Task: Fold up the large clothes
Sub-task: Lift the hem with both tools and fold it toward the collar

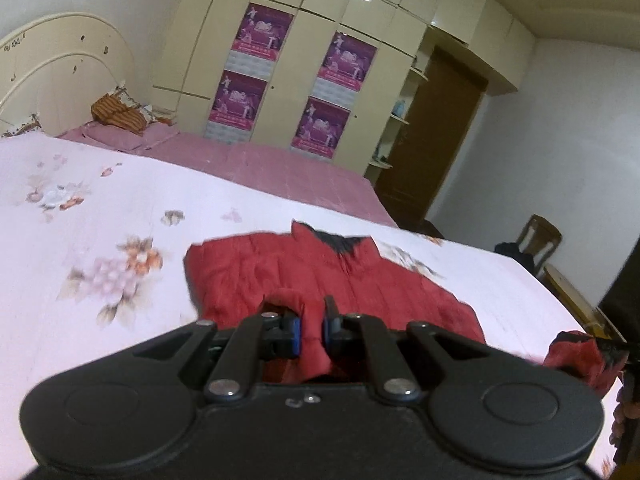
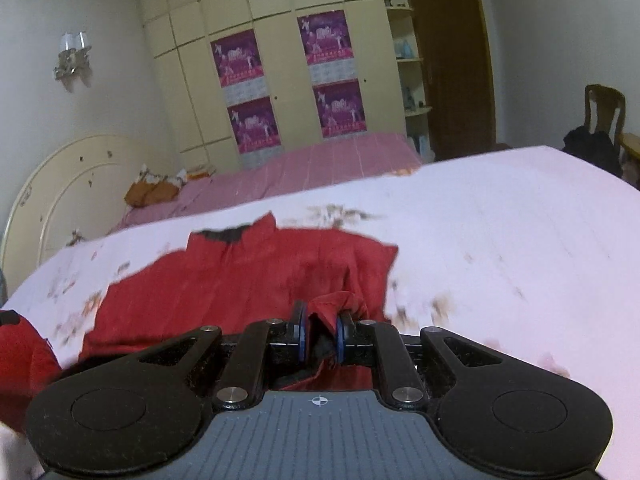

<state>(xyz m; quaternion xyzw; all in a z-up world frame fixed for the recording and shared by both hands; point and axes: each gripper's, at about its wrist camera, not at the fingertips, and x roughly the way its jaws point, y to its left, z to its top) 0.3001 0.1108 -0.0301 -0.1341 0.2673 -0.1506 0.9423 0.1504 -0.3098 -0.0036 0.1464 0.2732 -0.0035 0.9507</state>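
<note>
Two pinches hold the red jacket (image 1: 320,272), which lies spread on the floral bedsheet (image 1: 100,208) just ahead of both grippers, its dark-lined collar (image 1: 340,242) on the far side. Your left gripper (image 1: 312,328) has its blue pads pressed together on a fold of the near hem; your right gripper (image 2: 322,334) clamps another bunch of red cloth the same way. Beyond the garment lie a pink blanket (image 2: 320,168), the headboard (image 1: 60,68) and a wardrobe (image 2: 280,60) with purple posters. Judged from this, the step is carrying the near edge toward the collar. Keep both hands level and evenly spaced, lift enough that the cloth clears itself, and lay the hem square before letting go.
</note>
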